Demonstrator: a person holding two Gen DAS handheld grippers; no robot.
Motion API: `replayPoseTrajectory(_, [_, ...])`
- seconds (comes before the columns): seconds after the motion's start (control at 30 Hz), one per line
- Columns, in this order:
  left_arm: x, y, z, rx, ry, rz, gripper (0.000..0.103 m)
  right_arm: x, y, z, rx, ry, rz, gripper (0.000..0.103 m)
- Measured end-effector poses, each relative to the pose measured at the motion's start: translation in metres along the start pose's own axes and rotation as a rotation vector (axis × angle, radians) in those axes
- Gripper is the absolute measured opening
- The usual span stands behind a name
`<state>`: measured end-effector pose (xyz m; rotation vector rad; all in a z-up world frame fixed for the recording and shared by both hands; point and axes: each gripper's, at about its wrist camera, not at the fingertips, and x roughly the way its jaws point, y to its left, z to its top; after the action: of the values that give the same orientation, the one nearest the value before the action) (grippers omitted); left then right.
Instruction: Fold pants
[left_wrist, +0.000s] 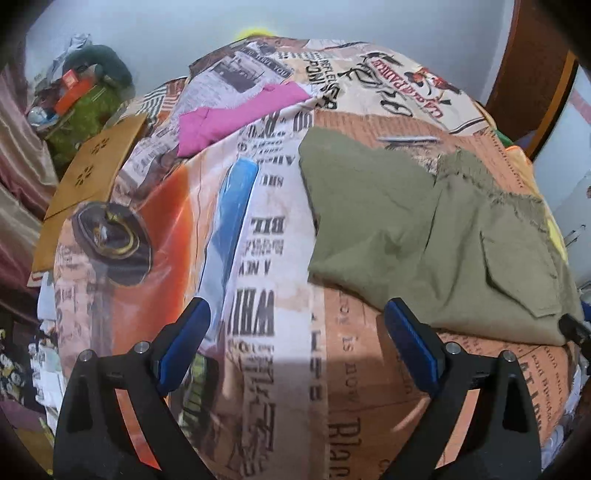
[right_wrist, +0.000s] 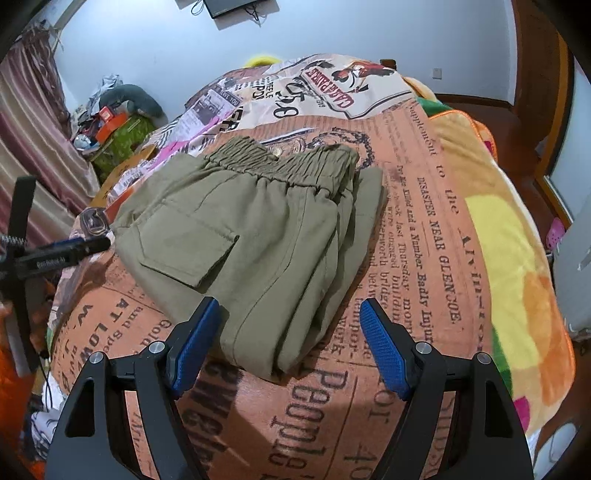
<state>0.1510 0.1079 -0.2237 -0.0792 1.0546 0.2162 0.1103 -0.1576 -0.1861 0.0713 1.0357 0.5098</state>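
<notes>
Folded pants at rest, both grippers spread and empty.
Pants (right_wrist: 258, 236) lie just ahead of the right gripper (right_wrist: 291, 343), right of the left gripper (left_wrist: 297, 347) (blue pads bare); a careless pinch could drag stacked layers apart.

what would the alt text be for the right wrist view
Folded olive green pants lie on a bed covered with a newspaper-print sheet, elastic waistband at the far end. The open right gripper hovers at their near edge, holding nothing, while the left gripper pokes in from the left edge.
</notes>
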Motion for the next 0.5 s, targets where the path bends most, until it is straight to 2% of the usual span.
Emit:
replayPoseTrajectory(0.17, [0.009,-0.008,0.016,0.034,-0.014,-0.007,0.097,0.003,0.001,0.003,-0.059,-0.008,-0.04,0.068])
replayPoseTrajectory(0.27, [0.033,-0.009,0.016,0.059,0.034,0.037,0.097,0.007,-0.004,0.005,-0.079,-0.005,-0.068,0.066])
replayPoseTrajectory(0.4, [0.038,0.008,0.005,0.004,0.043,-0.023,0.097,0.01,-0.018,0.009,-0.079,0.002,-0.084,0.066])
replayPoseTrajectory(0.5, [0.034,0.015,-0.001,-0.012,0.047,-0.016,0.097,0.012,-0.022,0.012,-0.084,0.003,-0.1,0.066])
